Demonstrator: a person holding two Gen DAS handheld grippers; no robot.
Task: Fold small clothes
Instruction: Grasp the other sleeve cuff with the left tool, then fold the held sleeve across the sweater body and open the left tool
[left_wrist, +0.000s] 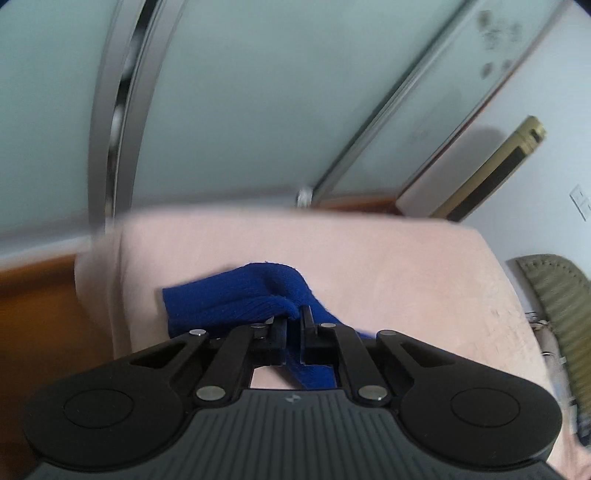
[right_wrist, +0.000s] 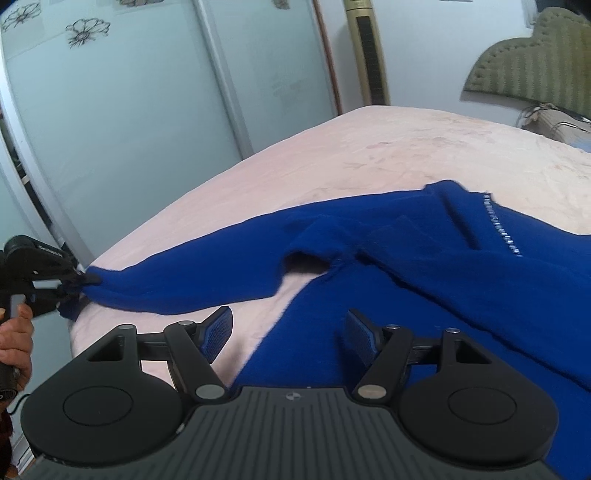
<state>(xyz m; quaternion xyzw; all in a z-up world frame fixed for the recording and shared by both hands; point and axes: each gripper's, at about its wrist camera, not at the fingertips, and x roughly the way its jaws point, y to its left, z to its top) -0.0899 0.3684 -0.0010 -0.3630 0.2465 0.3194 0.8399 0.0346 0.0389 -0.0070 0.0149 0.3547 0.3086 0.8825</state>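
You have no readable text here. A small emblem sits on your right gripper's body, behind its fingers, with a like one on the left; white lettering on the left gripper's side is too blurred.

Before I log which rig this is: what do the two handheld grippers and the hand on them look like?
Both grippers, left gripper and right gripper, are matt black: a ribbed grey-black body with a small logo, two round side discs, linkage arms with silver pins. The right gripper's fingers carry blue textured pads. A bare hand shows at the left edge; a dark cable trails below it. No sleeve is clearly visible.
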